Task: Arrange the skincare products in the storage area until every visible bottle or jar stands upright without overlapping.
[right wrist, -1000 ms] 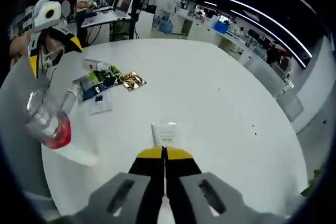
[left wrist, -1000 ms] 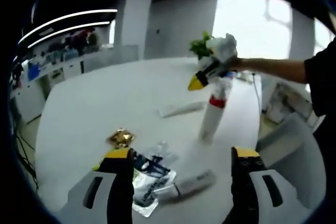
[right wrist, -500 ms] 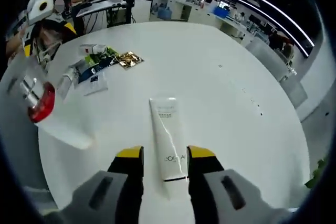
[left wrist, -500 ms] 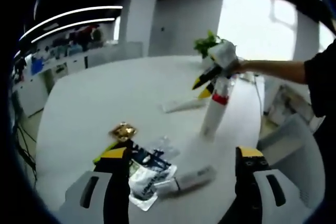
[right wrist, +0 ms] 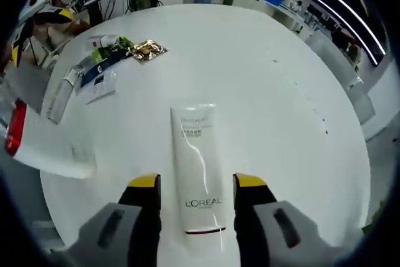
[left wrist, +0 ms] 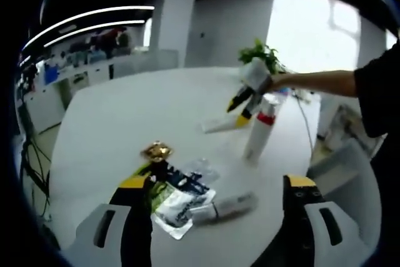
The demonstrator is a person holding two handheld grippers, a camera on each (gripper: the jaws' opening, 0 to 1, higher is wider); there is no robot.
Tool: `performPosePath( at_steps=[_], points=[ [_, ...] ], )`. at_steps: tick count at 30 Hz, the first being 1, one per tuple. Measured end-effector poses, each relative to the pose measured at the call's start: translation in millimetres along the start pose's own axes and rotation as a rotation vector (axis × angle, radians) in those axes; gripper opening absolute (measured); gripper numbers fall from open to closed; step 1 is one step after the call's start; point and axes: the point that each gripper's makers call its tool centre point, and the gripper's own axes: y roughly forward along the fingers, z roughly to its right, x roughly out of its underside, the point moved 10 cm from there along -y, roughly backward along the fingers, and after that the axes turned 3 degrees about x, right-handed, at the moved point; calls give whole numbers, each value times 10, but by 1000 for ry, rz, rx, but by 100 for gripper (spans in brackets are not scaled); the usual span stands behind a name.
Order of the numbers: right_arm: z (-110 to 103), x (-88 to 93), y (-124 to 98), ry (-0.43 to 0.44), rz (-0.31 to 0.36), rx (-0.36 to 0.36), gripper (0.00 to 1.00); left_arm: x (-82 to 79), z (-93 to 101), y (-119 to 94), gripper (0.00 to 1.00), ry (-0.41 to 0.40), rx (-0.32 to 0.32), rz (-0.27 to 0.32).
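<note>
Between parted right tongs (right wrist: pixel 197 186), flat tube (right wrist: pixel 198 173)

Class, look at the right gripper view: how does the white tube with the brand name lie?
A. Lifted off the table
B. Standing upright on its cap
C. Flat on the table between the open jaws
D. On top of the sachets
C: the white tube lies flat on the table between the right gripper's open jaws.
</note>
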Motion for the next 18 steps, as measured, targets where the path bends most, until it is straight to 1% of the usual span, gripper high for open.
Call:
performPosePath(
  at_steps=[1, 5, 6, 7, 8, 11, 15, 18],
  points=[
    [-27, -1, 7, 3, -7, -7, 48, 2, -2, -9, 85, -2, -4, 1],
    [-26, 22, 85, 5, -35, -29, 47, 6, -8, -61, 93, -18, -36, 17],
    [-26, 20, 83, 19, -31, -58, 46, 5, 3, -74, 92, -19, -39, 19],
    [1, 14, 87, 32, -23, -42, 46, 5, 1, -81, 93, -24, -43, 17],
    [11, 18, 91, 27, -30, -45, 46, 5, 2, -87, 94, -27, -50, 16],
    [9, 21, 90, 48, -38, -73, 44, 0, 13, -108, 96, -21, -62, 14],
    [3, 5, 94, 40, -53, -82, 44, -13, 31, -142, 97, -19, -70, 17],
    [-9, -6, 90, 19, -79, -115, 47, -25, 52, -167, 97, -18, -72, 21]
  ],
)
